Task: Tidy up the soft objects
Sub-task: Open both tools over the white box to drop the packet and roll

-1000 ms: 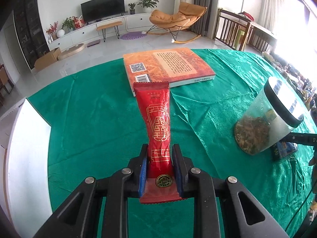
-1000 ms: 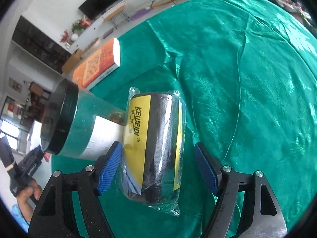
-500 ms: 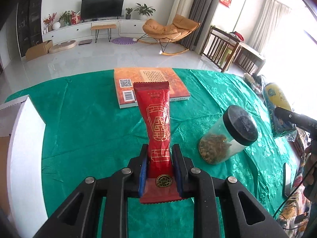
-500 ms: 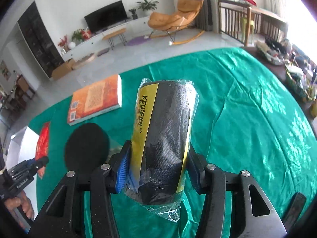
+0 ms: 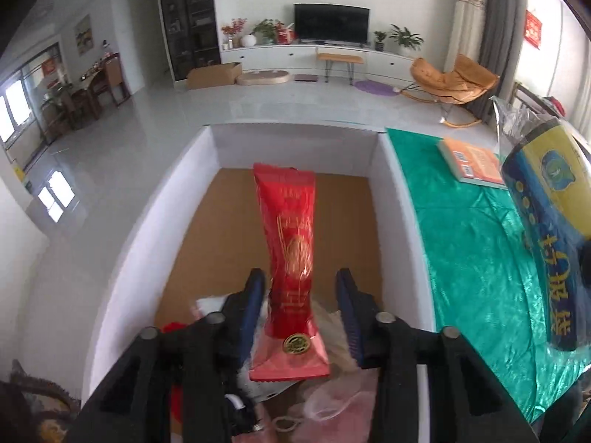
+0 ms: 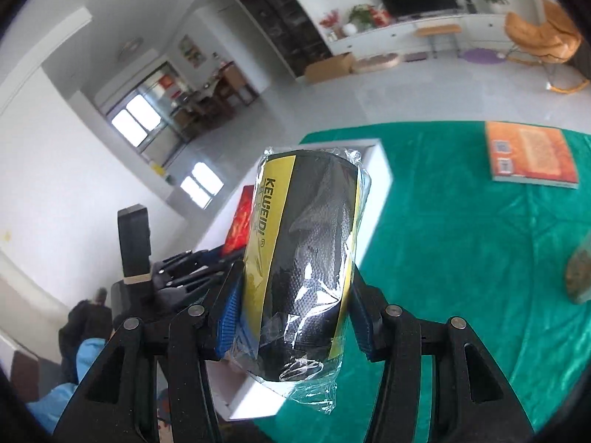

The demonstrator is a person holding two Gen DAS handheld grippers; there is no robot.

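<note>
1. Red snack packet point(image 5: 291, 269): sits between the fingers of the left gripper point(image 5: 301, 308), above the white box point(image 5: 391, 199). The jaws have just been opening; blue pads now stand clear of the packet on both sides, so it is released or about to drop.
2. Packet's long axis runs 6 to 12 o'clock in the left wrist view. Crimped seal with the gold sticker is at the near end; the other end points toward the box's far wall.
3. Risk: the packet is long and limp. Dropped flat from here, I judge it may land on the heap of soft things point(image 5: 332, 395) at the near end of the box, not on the bare cardboard floor point(image 5: 221, 229), and could slide or lie crooked.
4. Risk: if the near seal snags on a pad as the fingers part, it could tip sideways toward the box's 3 o'clock wall.
5. Wrapped black-and-yellow roll point(image 6: 306, 265): clamped in the right gripper point(image 6: 295, 325), pads pressed against both sides of the plastic wrap. Long axis about 6 to 12 o'clock in the right wrist view, leaning slightly to 1 o'clock.
6. The roll hangs over the box's corner and the green table point(image 6: 461, 240), just to the 3 o'clock side of the left gripper.
7. Risk: both hands crowd the same box, and the slick wrap may slip.
8. Orange book point(image 6: 530, 157) at 1 o'clock and jar point(image 6: 580, 269) at 3 o'clock lie well apart.
</note>
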